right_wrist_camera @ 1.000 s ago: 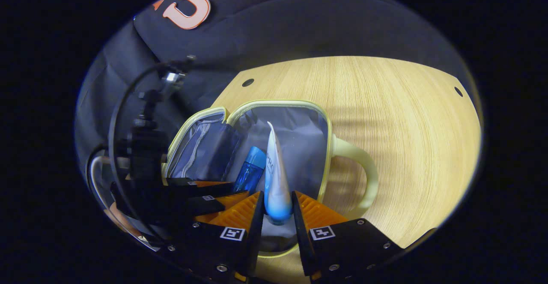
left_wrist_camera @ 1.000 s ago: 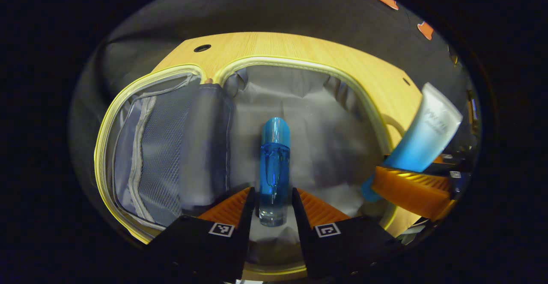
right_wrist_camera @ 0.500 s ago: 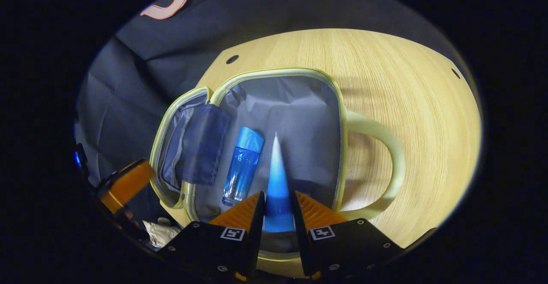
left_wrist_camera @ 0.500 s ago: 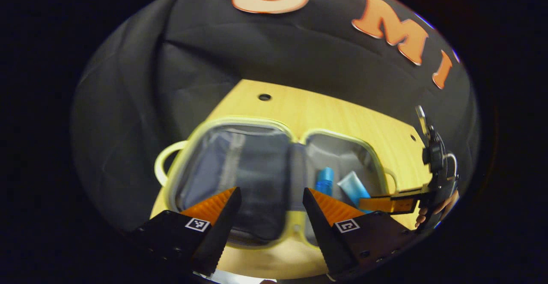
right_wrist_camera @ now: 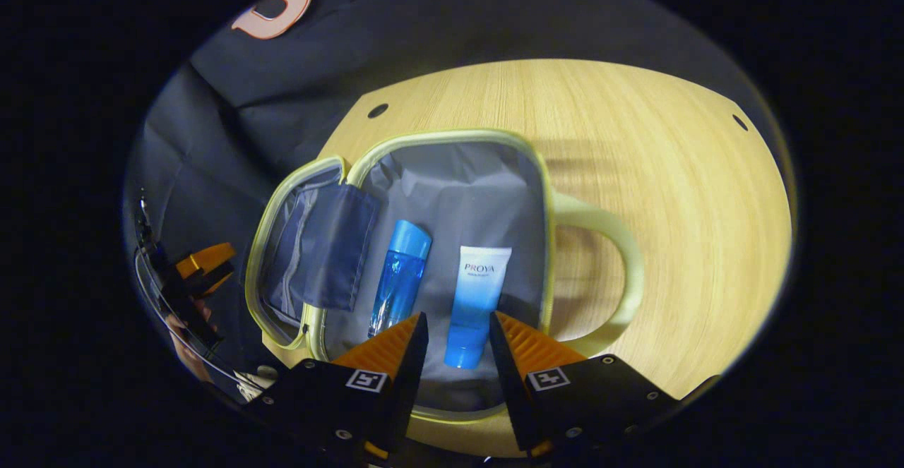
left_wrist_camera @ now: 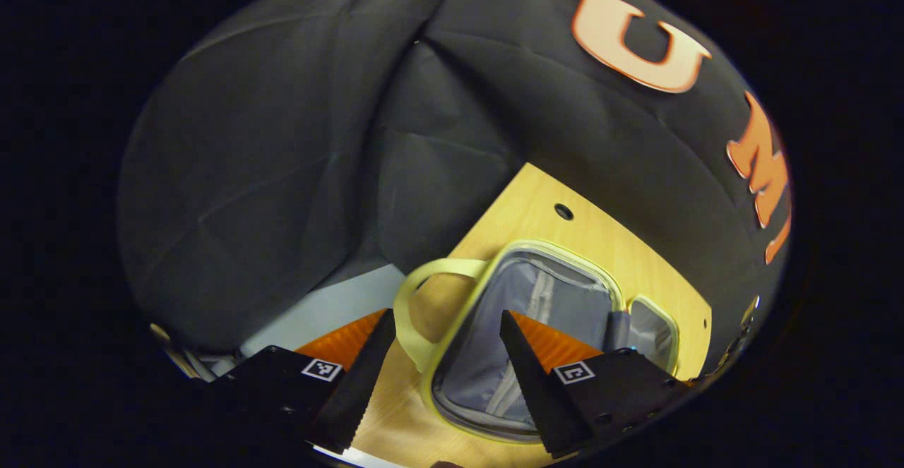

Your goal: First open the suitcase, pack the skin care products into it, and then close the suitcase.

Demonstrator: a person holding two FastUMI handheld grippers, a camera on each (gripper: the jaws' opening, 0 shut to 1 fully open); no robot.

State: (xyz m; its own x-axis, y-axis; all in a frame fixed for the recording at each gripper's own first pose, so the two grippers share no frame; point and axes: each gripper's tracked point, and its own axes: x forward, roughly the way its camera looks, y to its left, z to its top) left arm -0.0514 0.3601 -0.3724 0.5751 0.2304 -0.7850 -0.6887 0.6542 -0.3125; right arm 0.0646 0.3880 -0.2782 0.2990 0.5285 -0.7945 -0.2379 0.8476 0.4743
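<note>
A light wooden table with a fine straight grain point(right_wrist_camera: 671, 193) is carrying the scene, its top showing small dark round holes near the far corners point(right_wrist_camera: 377, 111). Lying directly on it is an opened, pale yellow-green soft suitcase with a grey fabric lining point(right_wrist_camera: 544, 193), spread flat with both halves facing up and its zip-edged rims resting on the wood. A pale yellow-green loop handle point(right_wrist_camera: 621, 270) is sticking out sideways from one half and lying on the tabletop. In the left gripper view the same table point(left_wrist_camera: 530, 207) is ending at an edge against the black cloth, with the suitcase point(left_wrist_camera: 452, 355) sitting near that corner and its other handle point(left_wrist_camera: 406, 313) resting on the wood.
</note>
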